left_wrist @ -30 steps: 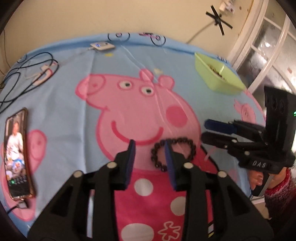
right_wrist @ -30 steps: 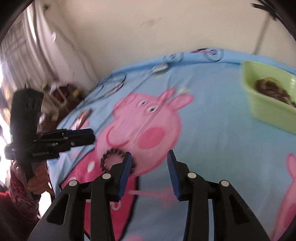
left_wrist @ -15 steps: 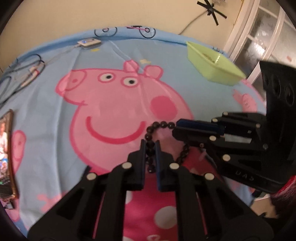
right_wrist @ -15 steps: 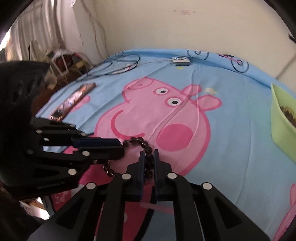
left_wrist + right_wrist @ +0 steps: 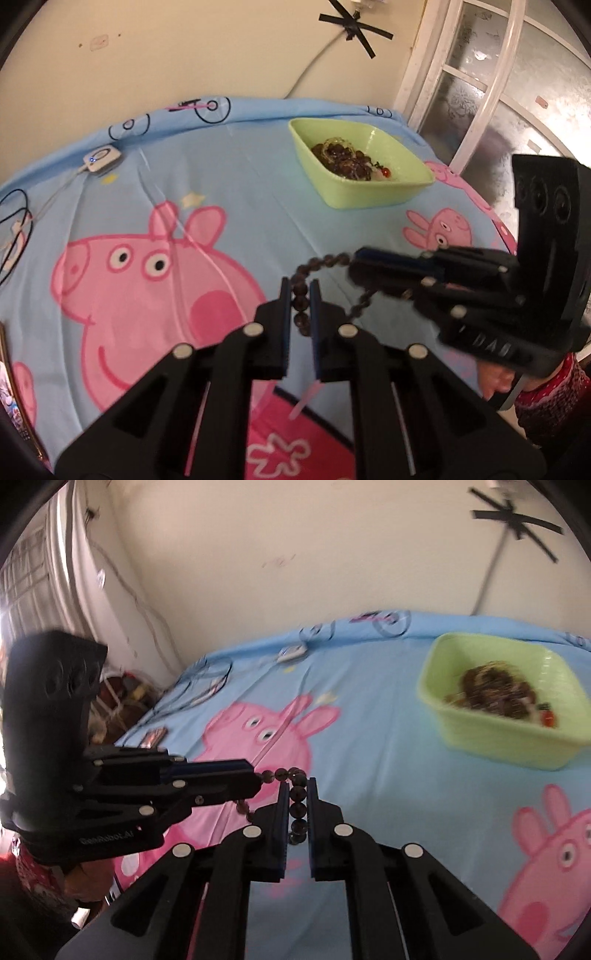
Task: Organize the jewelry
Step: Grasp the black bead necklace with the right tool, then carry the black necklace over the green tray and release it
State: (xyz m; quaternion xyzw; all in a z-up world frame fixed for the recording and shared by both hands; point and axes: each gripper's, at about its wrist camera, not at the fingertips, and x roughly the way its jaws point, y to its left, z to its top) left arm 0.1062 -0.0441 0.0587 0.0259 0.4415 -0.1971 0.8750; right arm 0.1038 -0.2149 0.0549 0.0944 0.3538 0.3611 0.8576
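Note:
A dark bead bracelet (image 5: 300, 300) is held off the cloth between both grippers. My left gripper (image 5: 297, 291) is shut on one side of it. My right gripper (image 5: 296, 791) is shut on the other side (image 5: 297, 805). In the left wrist view the right gripper (image 5: 365, 264) comes in from the right, and in the right wrist view the left gripper (image 5: 255, 779) comes in from the left. A green bowl (image 5: 413, 186) with several other pieces of jewelry stands at the far right; it also shows in the right wrist view (image 5: 509, 749).
The bed has a blue Peppa Pig cloth (image 5: 184, 229). A white charger puck (image 5: 101, 158) and black cables (image 5: 14, 221) lie at the far left. A phone's edge (image 5: 7, 373) shows at the left border. Wall behind, window frame at the right.
Both grippers closed on the bracelet a half second ago; now they have lifted it off the cloth and carried it toward the green bowl.

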